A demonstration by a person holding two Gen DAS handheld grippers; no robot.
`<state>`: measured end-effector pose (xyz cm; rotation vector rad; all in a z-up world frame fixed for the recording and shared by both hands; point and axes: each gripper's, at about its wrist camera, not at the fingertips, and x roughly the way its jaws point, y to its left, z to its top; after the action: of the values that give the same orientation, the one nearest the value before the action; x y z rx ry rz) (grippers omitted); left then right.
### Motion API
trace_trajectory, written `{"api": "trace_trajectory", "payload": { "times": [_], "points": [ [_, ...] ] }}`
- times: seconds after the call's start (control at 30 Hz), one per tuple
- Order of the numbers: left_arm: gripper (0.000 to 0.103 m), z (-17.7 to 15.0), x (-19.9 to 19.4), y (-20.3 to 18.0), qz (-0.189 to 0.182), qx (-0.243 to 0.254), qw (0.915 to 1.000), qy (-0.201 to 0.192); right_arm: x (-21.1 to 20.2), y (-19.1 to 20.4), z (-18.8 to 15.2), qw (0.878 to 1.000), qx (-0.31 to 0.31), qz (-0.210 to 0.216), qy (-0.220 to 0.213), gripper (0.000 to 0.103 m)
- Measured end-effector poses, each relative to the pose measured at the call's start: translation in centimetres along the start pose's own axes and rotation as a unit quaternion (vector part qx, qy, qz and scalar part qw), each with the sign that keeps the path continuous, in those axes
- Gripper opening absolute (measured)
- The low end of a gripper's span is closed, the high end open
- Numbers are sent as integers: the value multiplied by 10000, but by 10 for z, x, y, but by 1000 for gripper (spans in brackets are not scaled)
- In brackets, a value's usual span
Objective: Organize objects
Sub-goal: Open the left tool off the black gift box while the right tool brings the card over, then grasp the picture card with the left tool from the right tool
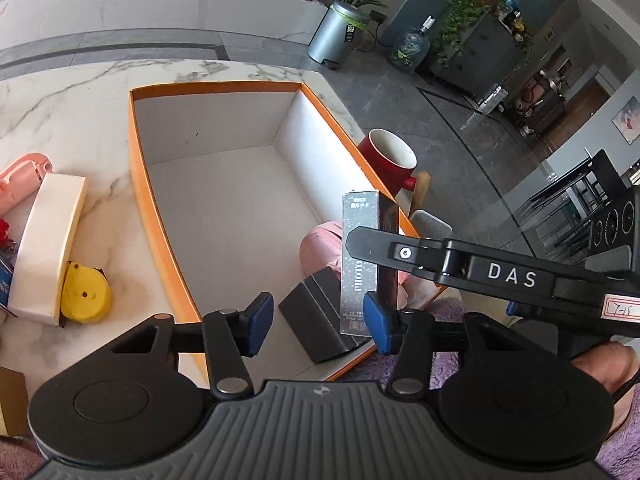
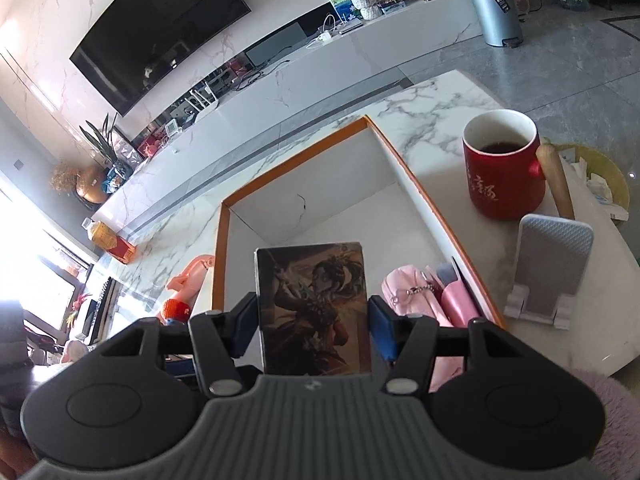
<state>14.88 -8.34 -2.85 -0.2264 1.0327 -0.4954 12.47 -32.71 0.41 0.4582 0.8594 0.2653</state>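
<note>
Glossy marble table [image 1: 80, 120]; matt orange cardboard box [image 1: 138, 184]; glazed, probably ceramic, red mug [image 2: 500, 172].

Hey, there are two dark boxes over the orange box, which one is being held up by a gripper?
The tall photo box with the illustrated front, clamped upright in the right gripper. The squat black box lies unheld on the orange box floor.

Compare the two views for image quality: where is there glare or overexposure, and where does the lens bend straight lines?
Left wrist view: even daylight, sharp focus; the orange box rim bows outward from fisheye distortion. Right wrist view: the window area at the left edge is blown out white, the marble table shines brightly, the television curves like a bow, and the picture box between the pads looks dim and slightly soft.
</note>
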Motion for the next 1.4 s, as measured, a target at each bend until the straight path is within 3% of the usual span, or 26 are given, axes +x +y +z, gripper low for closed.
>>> {"api": "trace_trajectory", "payload": {
  "times": [0.2,0.5,0.6,0.8,0.87,1.03,1.2,1.4],
  "points": [
    [55,-3,-6,-5,-211,220,9995,13,7,-2,-6,9995,245,134,174,60],
    [54,-3,4,-7,-20,330,9994,110,17,16,-11,9968,96,636,479,60],
    [38,-2,6,-6,82,308,9994,164,21,18,-12,9961,103,680,551,60],
    [36,1,12,-4,62,109,9996,247,24,11,-10,9956,184,684,605,60],
    [27,3,14,-5,109,2,9996,277,24,7,-8,9954,251,693,616,61],
    [26,10,23,1,529,-356,9971,417,3,0,2,9999,-111,84,33,61],
    [26,12,41,5,632,-866,9923,621,-3,-15,4,9999,-73,-77,-114,61],
    [26,13,66,-2,1046,-988,9853,916,-4,-25,0,9991,-207,-286,-236,61]
  ]
}}
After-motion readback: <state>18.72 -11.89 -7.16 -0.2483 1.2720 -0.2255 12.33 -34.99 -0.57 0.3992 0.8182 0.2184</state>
